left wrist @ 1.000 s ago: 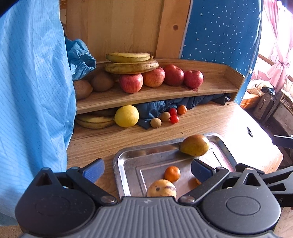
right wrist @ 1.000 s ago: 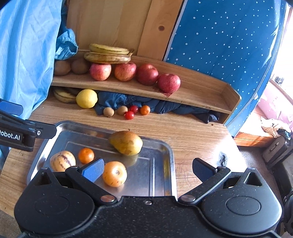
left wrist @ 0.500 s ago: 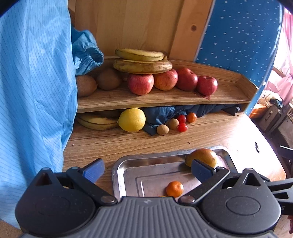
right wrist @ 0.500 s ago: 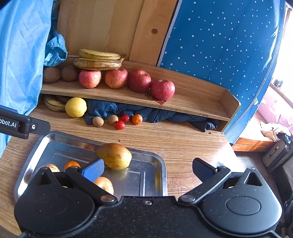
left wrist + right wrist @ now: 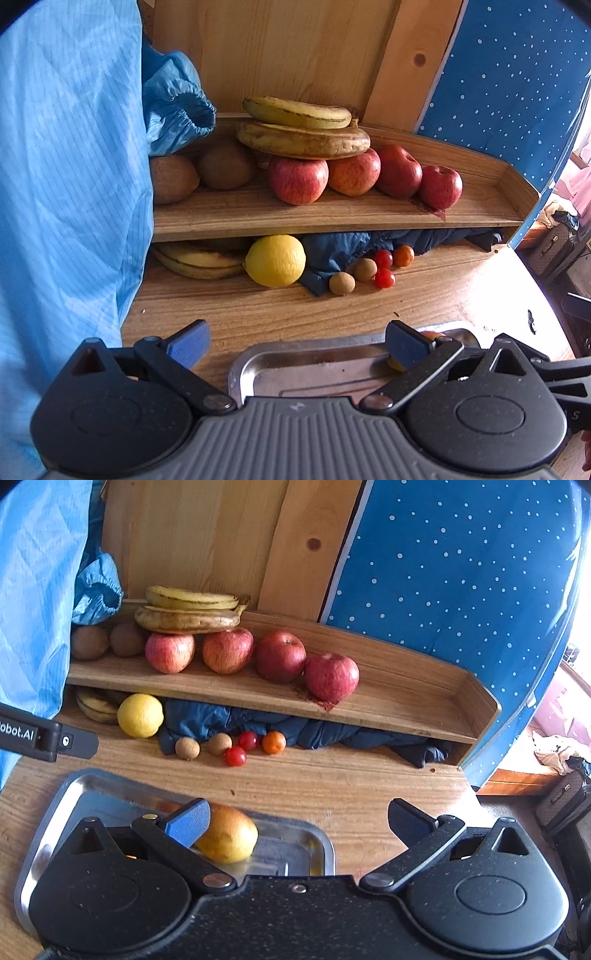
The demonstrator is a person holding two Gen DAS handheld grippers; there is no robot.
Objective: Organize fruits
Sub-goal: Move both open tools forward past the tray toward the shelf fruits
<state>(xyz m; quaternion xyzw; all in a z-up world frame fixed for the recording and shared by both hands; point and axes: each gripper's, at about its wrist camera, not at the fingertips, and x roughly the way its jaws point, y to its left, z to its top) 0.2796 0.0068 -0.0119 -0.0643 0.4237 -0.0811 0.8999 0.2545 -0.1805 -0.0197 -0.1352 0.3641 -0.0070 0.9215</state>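
Observation:
A wooden shelf (image 5: 332, 218) holds several red apples (image 5: 298, 179), two bananas (image 5: 303, 138) on top of them and two kiwis (image 5: 171, 177) at the left. Under it lie more bananas (image 5: 199, 260), a lemon (image 5: 275, 260), two small brown fruits (image 5: 341, 283), cherry tomatoes (image 5: 385, 277) and a small orange (image 5: 403, 255). A steel tray (image 5: 55, 805) near me holds a pear (image 5: 229, 836), partly behind my right gripper's left finger. My left gripper (image 5: 297, 341) and right gripper (image 5: 299, 819) are both open and hold nothing.
A blue garment (image 5: 66, 184) with its sleeve cuff (image 5: 177, 107) hangs at the left. Dark blue cloth (image 5: 332, 734) is bunched under the shelf. A blue dotted board (image 5: 461, 572) leans at the right. The right half of the shelf (image 5: 406, 698) is bare wood.
Both grippers have pulled back and tilted up: the shelf looms larger and the tray has slid down, so its other fruits are hidden behind the gripper bodies.

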